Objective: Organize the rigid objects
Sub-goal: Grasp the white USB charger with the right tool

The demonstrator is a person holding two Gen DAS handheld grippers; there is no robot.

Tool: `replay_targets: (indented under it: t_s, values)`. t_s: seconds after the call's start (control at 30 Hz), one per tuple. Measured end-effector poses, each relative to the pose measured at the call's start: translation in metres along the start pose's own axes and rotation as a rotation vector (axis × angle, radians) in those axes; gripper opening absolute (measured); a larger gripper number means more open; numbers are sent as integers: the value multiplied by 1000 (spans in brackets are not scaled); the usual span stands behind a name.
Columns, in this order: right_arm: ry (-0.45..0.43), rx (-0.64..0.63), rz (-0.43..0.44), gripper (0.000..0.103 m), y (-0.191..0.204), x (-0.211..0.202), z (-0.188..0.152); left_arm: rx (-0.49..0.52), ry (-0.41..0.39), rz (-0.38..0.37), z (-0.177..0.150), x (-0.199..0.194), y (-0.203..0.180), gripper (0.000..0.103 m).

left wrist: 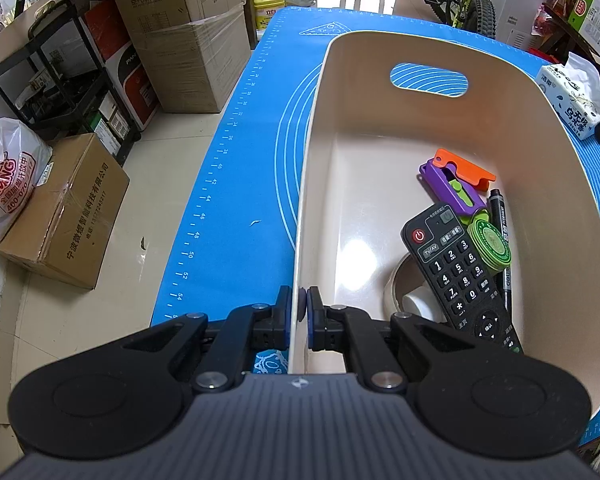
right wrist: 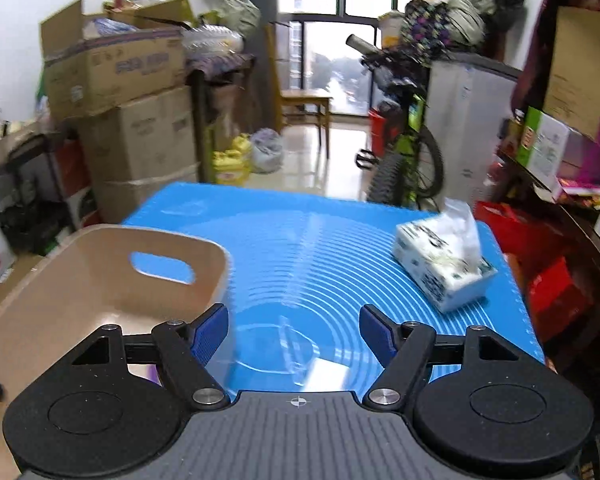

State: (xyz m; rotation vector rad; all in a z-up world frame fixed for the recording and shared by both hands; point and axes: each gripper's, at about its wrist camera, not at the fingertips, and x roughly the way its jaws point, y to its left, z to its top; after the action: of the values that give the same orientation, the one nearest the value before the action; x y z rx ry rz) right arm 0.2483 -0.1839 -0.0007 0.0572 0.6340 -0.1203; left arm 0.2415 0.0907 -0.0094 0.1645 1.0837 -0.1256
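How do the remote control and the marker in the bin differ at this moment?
The remote control is wide and flat with rows of white-numbered keys and a red power button; the marker is a thin round stick with white lettering. The remote lies on top, propped on a white roll of tape; the marker lies at the bin wall, partly covered by a green disc. Both are black and lie roughly lengthwise in the bin.
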Motion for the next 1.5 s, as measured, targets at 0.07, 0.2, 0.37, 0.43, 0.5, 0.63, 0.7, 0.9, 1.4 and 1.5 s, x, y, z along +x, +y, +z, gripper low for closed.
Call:
replay_targets:
  t_s: [0.07, 0.2, 0.37, 0.43, 0.5, 0.63, 0.7, 0.9, 1.4, 1.5]
  values:
    - [23, 5, -10, 77, -7, 11, -4, 0, 0, 1, 0, 0, 0, 8]
    - [68, 11, -12, 77, -14, 33, -11, 2, 0, 1, 0, 0, -1, 9]
    - [113, -10, -6, 77, -10, 59, -20, 1, 1, 0, 0, 0, -1, 9]
    - [141, -11, -8, 77, -8, 69, -24, 1, 2, -2, 0, 0, -2, 9]
    - [163, 3, -7, 77, -6, 76, -26, 1, 2, -2, 0, 0, -2, 9]
    - [221, 19, -34, 77, -3, 93, -34, 0, 2, -3, 0, 0, -2, 9]
    - [232, 15, -60, 76, -2, 98, -38, 0, 2, -3, 0, 0, -2, 9]
    - [276, 81, -69, 62, -14, 108, -48, 0, 2, -2, 0, 0, -2, 9]
    - [250, 128, -26, 43, -29, 78, -44, -1, 3, -3, 0, 1, -1, 9]
    - [225, 128, -22, 43, -34, 64, -39, -2, 3, -3, 0, 1, -2, 8]
